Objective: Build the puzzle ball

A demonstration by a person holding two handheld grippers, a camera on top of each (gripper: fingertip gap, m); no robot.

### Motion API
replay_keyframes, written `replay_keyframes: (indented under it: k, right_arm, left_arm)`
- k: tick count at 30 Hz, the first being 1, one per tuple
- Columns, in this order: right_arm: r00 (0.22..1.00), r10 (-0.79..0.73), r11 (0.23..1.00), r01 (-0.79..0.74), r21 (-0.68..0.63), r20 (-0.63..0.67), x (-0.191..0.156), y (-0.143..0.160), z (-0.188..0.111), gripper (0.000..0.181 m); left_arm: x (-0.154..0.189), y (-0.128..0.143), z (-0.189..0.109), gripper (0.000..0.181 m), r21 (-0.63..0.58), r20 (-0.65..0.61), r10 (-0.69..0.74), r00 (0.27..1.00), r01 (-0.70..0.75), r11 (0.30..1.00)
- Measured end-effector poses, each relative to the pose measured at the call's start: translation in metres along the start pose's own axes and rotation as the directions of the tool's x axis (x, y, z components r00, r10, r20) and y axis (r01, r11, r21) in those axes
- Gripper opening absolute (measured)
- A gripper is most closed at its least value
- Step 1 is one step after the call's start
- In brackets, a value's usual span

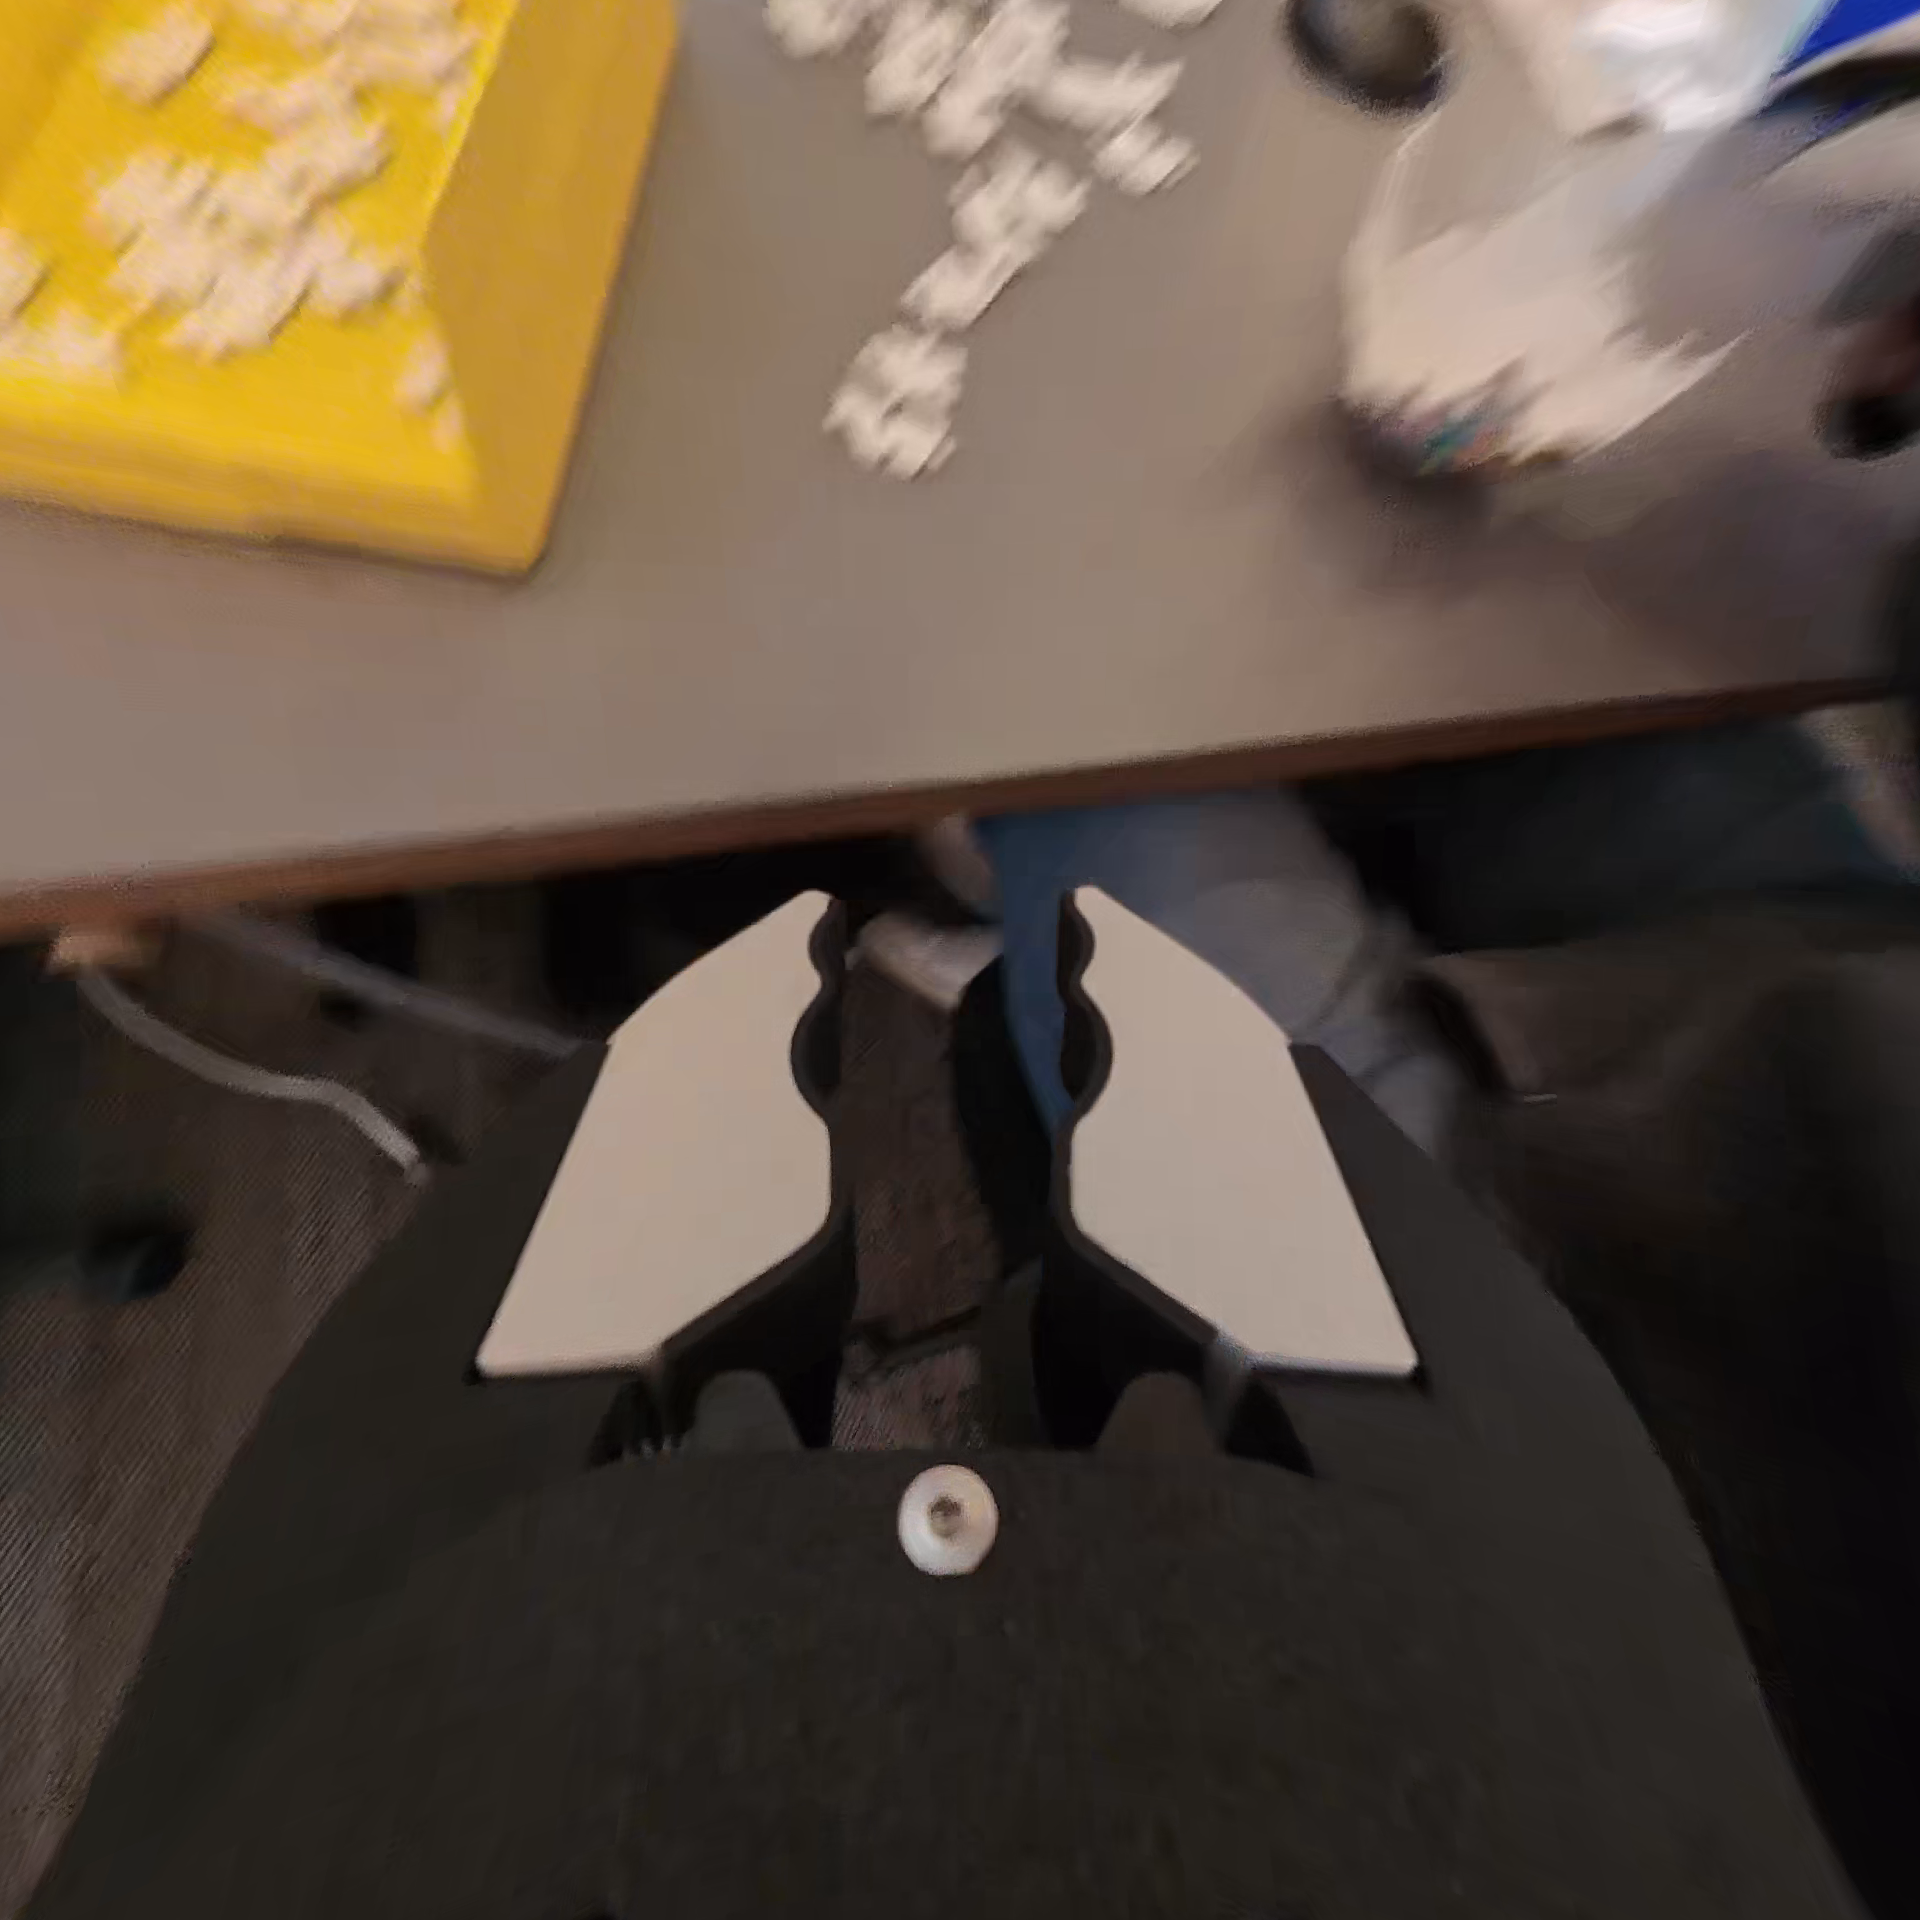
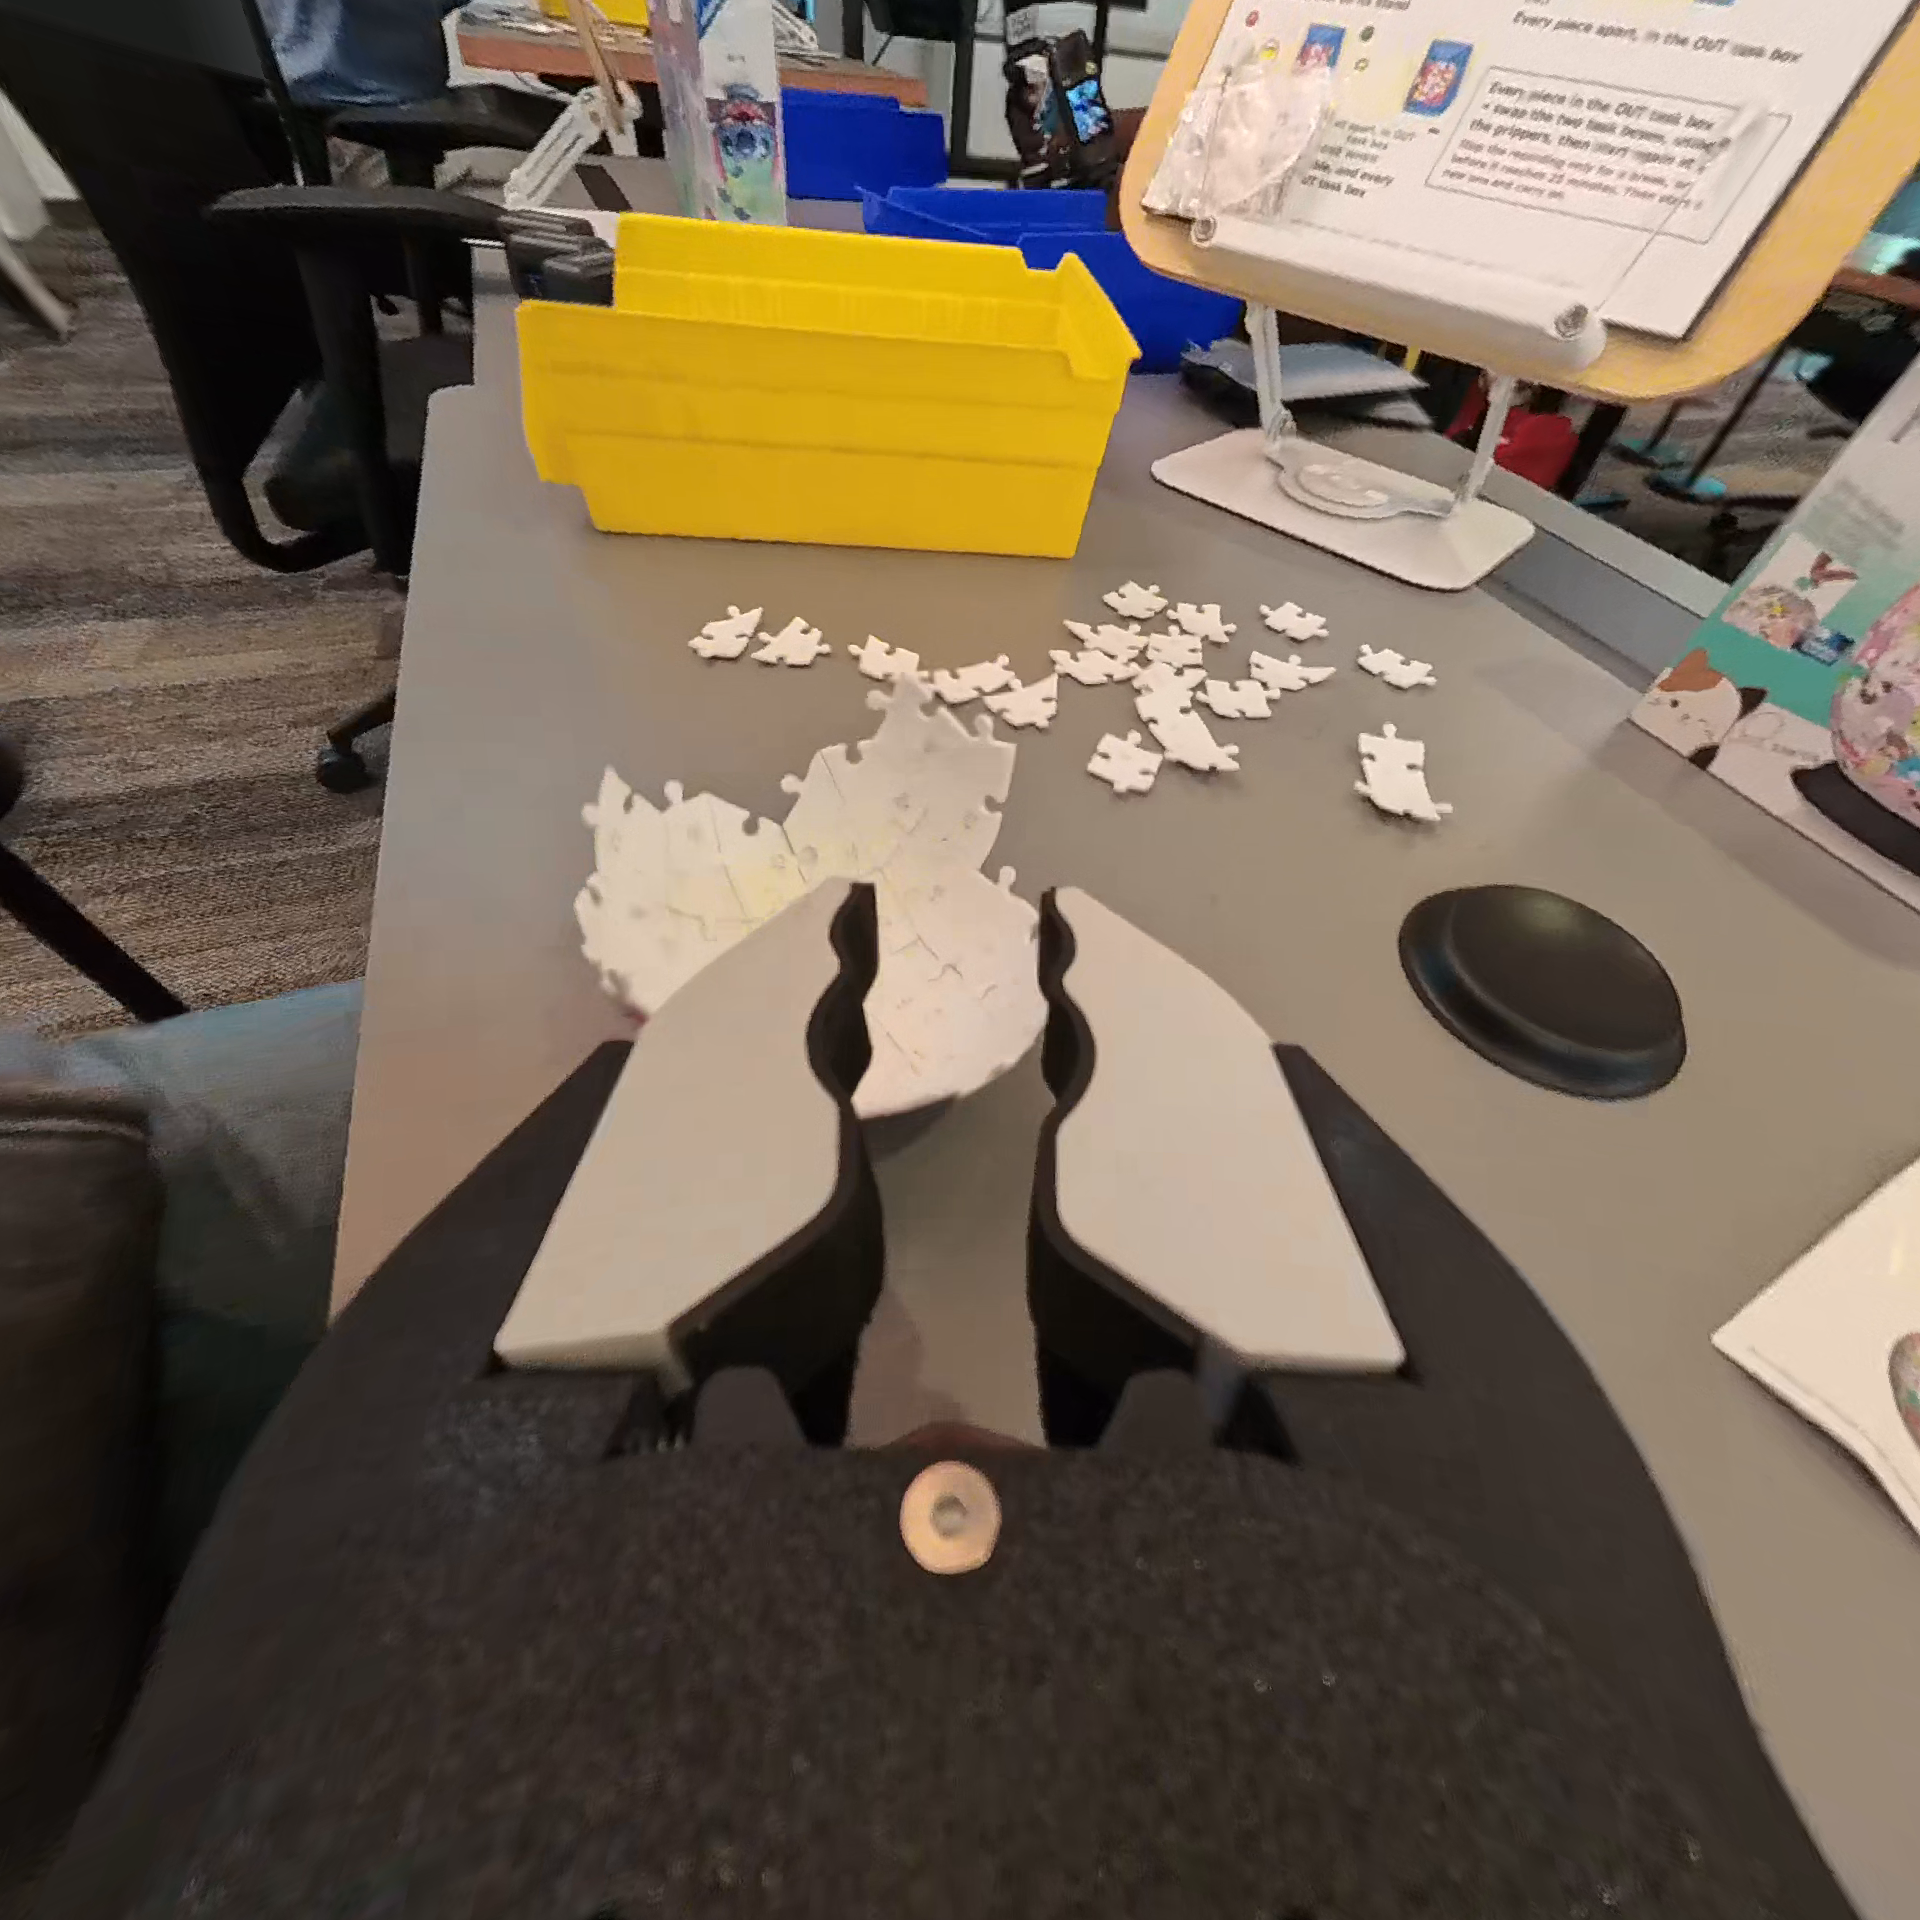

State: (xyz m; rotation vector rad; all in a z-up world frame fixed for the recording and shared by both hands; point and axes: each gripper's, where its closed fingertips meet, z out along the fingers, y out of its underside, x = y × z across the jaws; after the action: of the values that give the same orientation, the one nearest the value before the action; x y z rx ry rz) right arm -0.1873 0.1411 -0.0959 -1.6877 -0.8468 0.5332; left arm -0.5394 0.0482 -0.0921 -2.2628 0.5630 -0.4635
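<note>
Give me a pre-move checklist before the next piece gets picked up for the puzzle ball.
1. Right gripper open and empty: ok.
2. Left gripper open and empty: ok, but off the table edge.
3. Partly built shell resting on the table: ok.
4. Loose pieces spread out past the shell: ok.
5. Black stand unoccupied: ok.
6. Left wrist view sharp enough to aim: not ok, blurred.

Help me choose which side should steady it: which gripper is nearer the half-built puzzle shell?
Right. The right gripper hovers directly over the half-built puzzle shell, which shows between its open fingers. The left gripper is off the table's near edge, the shell blurred far away.
</note>
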Motion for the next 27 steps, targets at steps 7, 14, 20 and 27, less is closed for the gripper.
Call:
replay_keyframes:
  k: [7, 14, 20, 27]
  right_arm:
    - [0.991, 0.003, 1.000, -0.001, 0.017, -0.136, 0.000, 0.013, -0.021, 0.029]
    - [0.953, 0.087, 0.994, -0.066, 0.082, -0.291, 0.026, 0.022, -0.025, 0.028]
    - [0.941, 0.001, 0.998, 0.022, 0.065, -0.340, 0.024, 0.020, -0.026, 0.031]
    - [0.925, -0.078, 0.996, 0.090, 0.014, -0.372, 0.020, 0.022, -0.022, 0.032]
  left_arm:
    - [-0.082, 0.182, 0.017, 0.042, -0.129, 0.206, -0.184, 0.961, 0.213, 0.968]
    - [-0.105, 0.272, 0.114, 0.045, -0.102, -0.004, -0.447, 0.895, 0.444, 0.890]
    - [-0.074, 0.344, 0.286, 0.043, -0.207, -0.188, -0.251, 0.950, 0.212, 0.955]
    - [-0.067, 0.333, 0.469, 0.049, -0.040, -0.079, -0.211, 0.974, 0.209, 0.977]
